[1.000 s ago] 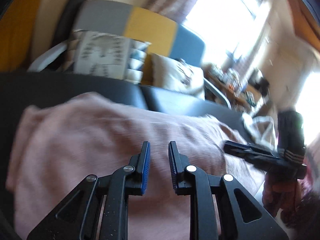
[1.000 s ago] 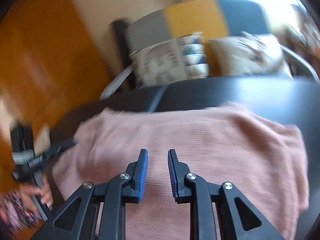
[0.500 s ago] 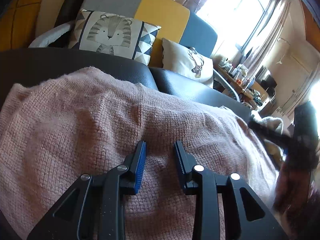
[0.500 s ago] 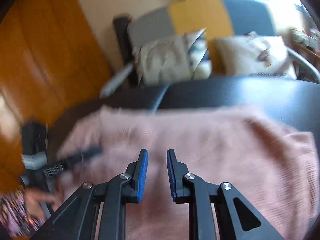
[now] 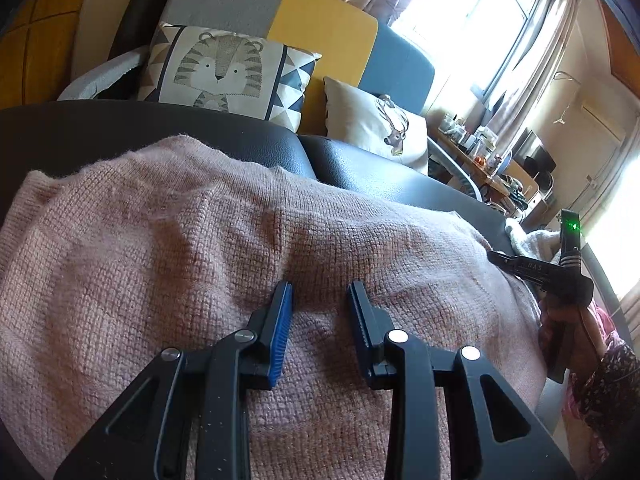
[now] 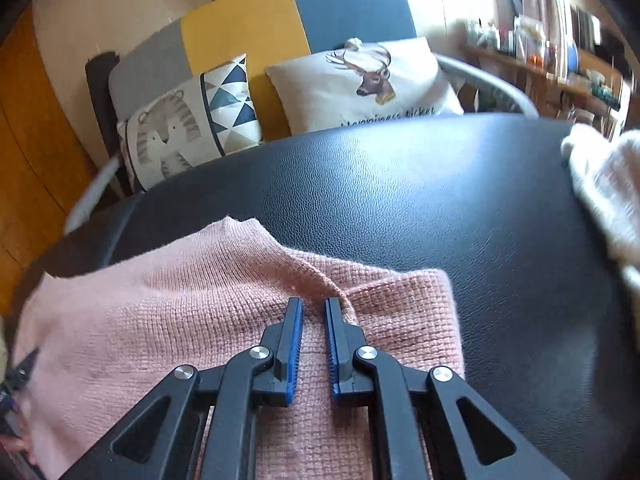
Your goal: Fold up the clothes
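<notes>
A pink knitted sweater (image 5: 168,248) lies spread over a black leather seat (image 5: 384,176). My left gripper (image 5: 320,296) is open, with both tips pressed into the knit near its middle. My right gripper (image 6: 314,306) is at the sweater (image 6: 160,312) by its right end, with its blue pads drawn close on a raised fold of the knit. In the left wrist view the right gripper (image 5: 500,258) shows at the sweater's far right edge, held by a hand (image 5: 560,320) in a patterned sleeve.
A white garment (image 6: 600,184) lies on the black seat (image 6: 440,200) to the right of the sweater. Behind the seat stand a tiger cushion (image 5: 224,72) and a deer cushion (image 5: 376,128) on a grey, yellow and blue sofa. A cluttered shelf (image 5: 480,152) is at the far right.
The right gripper has moved right to the sweater's end and its jaws have narrowed onto a fold. The left gripper has sunk onto the knit and opened a little wider.
</notes>
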### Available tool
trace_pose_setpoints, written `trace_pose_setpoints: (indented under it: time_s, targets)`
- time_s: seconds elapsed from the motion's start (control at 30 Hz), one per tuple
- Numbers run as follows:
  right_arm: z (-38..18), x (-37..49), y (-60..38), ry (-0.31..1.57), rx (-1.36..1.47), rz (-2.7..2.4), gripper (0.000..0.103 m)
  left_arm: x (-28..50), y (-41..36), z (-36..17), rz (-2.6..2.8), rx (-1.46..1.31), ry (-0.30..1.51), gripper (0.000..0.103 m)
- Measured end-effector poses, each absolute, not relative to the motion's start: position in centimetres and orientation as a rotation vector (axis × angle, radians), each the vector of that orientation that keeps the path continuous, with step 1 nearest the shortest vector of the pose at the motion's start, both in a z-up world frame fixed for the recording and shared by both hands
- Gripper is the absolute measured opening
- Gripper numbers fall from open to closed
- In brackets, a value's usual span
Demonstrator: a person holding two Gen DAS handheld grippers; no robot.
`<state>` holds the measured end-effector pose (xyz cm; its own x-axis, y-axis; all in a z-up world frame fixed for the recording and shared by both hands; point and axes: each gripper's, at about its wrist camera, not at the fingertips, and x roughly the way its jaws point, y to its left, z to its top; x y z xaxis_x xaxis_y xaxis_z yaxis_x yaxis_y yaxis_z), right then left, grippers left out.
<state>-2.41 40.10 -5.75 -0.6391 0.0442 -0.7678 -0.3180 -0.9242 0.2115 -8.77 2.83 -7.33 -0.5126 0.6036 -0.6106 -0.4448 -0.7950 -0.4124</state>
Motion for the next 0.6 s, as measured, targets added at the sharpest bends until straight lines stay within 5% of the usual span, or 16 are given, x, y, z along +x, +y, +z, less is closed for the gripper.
trace_pose_setpoints:
  time_s: [0.33, 0.6]
  targets:
    - [-4.2, -3.9, 37.4, 0.312, -1.232, 2.633, 0.016, -8.7, 2.6, -7.5, 2.279, -1.029, -0.29, 0.033]
    - [-0.9, -5.5, 23.7, 0.158, -1.211, 3.072, 0.017, -8.7, 2.5, -7.6, 2.279, -1.026, -0.295, 0.033]
